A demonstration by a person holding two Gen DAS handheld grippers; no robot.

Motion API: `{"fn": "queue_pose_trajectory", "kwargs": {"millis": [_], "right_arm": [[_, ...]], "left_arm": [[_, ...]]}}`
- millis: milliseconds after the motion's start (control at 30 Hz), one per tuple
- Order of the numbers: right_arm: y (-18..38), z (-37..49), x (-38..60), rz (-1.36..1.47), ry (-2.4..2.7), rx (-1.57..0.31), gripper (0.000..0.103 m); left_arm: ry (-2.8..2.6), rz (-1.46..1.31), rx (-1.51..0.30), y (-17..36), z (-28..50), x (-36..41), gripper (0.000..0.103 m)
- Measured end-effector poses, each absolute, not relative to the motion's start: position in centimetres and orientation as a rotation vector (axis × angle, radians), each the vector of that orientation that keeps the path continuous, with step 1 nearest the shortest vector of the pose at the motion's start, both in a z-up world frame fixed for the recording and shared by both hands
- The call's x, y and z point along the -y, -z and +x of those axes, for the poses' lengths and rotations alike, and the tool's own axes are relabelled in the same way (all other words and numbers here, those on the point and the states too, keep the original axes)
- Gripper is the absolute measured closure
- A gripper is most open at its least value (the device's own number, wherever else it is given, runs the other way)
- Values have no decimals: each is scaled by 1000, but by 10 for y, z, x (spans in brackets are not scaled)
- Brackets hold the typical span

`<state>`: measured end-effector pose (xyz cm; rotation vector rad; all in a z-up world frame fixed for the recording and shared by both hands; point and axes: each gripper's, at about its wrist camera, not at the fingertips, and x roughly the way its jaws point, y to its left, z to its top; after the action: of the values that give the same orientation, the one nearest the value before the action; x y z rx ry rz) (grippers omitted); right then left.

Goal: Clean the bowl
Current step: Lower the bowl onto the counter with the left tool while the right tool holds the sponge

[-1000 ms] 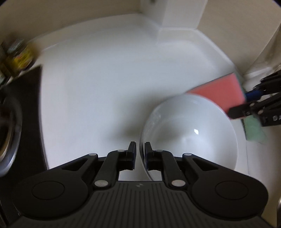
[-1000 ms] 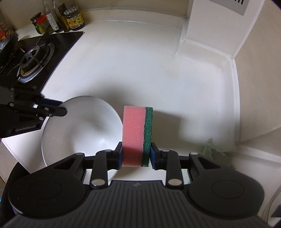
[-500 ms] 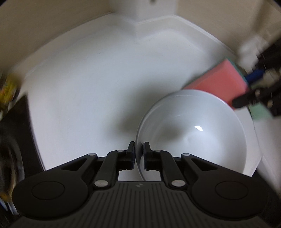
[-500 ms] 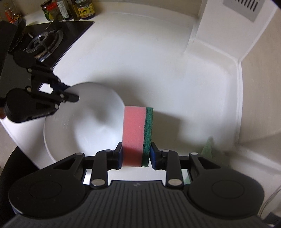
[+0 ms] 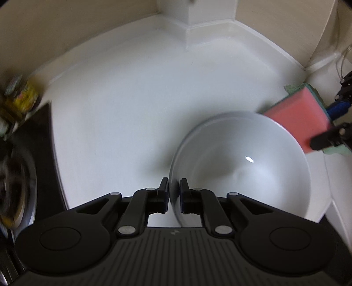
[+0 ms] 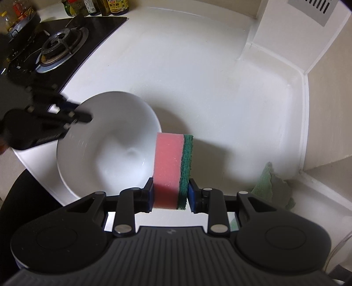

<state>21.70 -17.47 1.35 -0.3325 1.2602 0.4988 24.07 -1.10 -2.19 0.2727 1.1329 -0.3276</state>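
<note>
A white bowl (image 5: 242,167) is held tilted above the white counter. My left gripper (image 5: 174,193) is shut on its near rim, one finger inside and one outside. In the right wrist view the bowl (image 6: 110,149) sits left of centre with the left gripper (image 6: 74,114) on its far-left rim. My right gripper (image 6: 170,195) is shut on a pink sponge with a green scouring side (image 6: 172,167), held upright just right of the bowl's rim. The sponge (image 5: 299,123) shows at the bowl's far right edge in the left wrist view.
A black gas hob (image 6: 59,44) lies at the back left with bottles and jars (image 6: 96,6) behind it. A green cloth (image 6: 270,187) lies crumpled at the right by the wall. White counter (image 6: 209,77) spreads behind the bowl to a boxed corner (image 5: 198,19).
The left gripper has swung the bowl round, and the view has panned back left toward the hob. The right gripper with the sponge has shifted, staying beside the bowl's rim.
</note>
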Motion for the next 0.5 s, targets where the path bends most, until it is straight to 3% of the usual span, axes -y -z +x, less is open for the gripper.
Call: {"fn": "queue_pose_trajectory", "kwargs": {"millis": [233, 500], "right_arm": [[-14, 219, 176, -295, -481, -1248, 77], [-13, 216, 175, -301, -507, -1266, 77]], "left_arm": [[282, 178, -1150, 16, 237, -2, 93], [313, 283, -1150, 17, 212, -1, 94]]}}
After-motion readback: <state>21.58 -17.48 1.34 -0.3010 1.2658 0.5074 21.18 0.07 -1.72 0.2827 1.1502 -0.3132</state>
